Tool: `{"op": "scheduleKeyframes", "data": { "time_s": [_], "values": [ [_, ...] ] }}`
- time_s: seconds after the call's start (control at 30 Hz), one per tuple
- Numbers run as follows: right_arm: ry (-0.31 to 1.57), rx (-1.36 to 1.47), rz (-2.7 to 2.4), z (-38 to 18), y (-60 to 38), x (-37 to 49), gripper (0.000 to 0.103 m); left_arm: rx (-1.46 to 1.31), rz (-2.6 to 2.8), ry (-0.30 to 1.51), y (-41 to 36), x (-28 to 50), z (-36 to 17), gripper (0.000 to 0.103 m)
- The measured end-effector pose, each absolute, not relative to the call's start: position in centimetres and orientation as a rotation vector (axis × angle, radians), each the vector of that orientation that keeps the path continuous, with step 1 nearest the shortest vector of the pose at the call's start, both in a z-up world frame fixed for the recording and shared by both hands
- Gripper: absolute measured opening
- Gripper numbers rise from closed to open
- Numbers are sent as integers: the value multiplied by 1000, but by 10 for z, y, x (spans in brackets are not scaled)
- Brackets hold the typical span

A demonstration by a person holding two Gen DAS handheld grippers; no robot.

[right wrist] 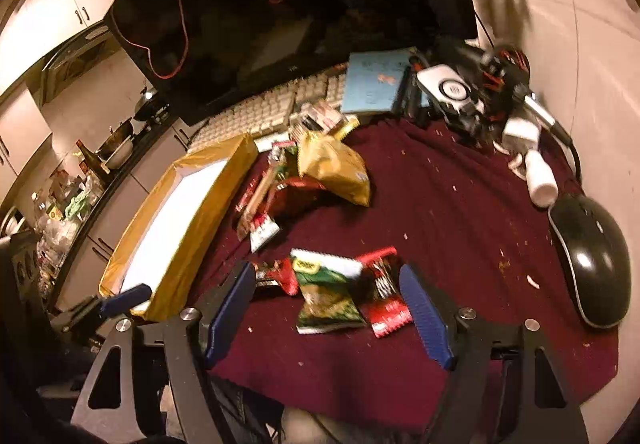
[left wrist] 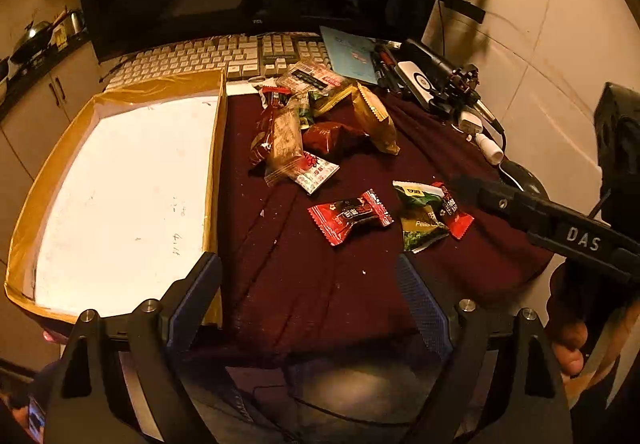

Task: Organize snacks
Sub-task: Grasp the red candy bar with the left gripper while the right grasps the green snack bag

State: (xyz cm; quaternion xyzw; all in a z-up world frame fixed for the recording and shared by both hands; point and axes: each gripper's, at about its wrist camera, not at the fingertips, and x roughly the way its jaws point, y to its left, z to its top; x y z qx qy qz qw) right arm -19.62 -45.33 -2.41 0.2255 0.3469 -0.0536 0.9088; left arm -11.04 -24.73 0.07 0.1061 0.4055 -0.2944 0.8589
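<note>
Two fisheye views are showing a bench covered with a dark red cloth (left wrist: 320,284) under warm, dim light. From the left wrist view, the left hand-held gripper (left wrist: 308,284) is hanging over bare cloth with its blue-padded fingers standing wide apart and nothing between them. A shallow tray (left wrist: 214,164) with yellow taped walls and a white floor is lying to the left, with no snacks in it. A heap of snacks (left wrist: 316,128) is sitting at the far middle of the cloth, just in front of a keyboard (left wrist: 200,56). Nearer, a red candy packet (left wrist: 350,216) is lying alone, and beside it a green pea packet (left wrist: 420,224) is overlapping another red packet (left wrist: 456,212). From the right wrist view, which is blurred, the right hand-held gripper (right wrist: 328,304) is reaching over that green pea packet (right wrist: 328,296) with its fingers apart on either side, not pressing on it. A black mouse (right wrist: 592,260) is resting at the right. The risk, as I judge it, is that closing here could pinch the overlapping red packet too, or crush the thin wrappers, since the packets are touching.
</note>
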Motion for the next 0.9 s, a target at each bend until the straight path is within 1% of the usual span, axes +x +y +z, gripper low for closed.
{"op": "scheduleKeyframes", "data": {
  "time_s": [0.1,0.2,0.23,0.4,0.47,0.5,0.53,0.67,0.7,0.8,0.9],
  "values": [
    [761,461,-131,-29,-450,-194,75,251,-606,833,-243,-111,6,89],
    [751,393,-123,-31,-431,-189,71,239,-595,844,-236,-107,10,89],
    [747,384,-122,-32,-427,-187,65,228,-594,848,-234,-106,11,89],
    [819,310,-125,-45,-406,-163,54,210,-591,850,-229,-102,11,89],
    [828,261,-196,-50,-404,-158,44,223,-612,839,-234,-102,11,89],
    [835,240,-228,-51,-406,-156,30,229,-628,835,-236,-102,11,89],
    [838,239,-233,-52,-408,-155,24,236,-651,836,-240,-100,11,89],
    [799,344,-157,-46,-429,-162,13,297,-771,864,-264,-93,4,89],
    [779,367,-145,-41,-434,-166,8,328,-797,864,-272,-90,1,89],
    [736,408,-151,-28,-447,-176,8,394,-838,892,-295,-80,-11,89],
    [744,424,-120,-28,-452,-175,8,474,-811,902,-313,-74,-23,87]
  ]
}}
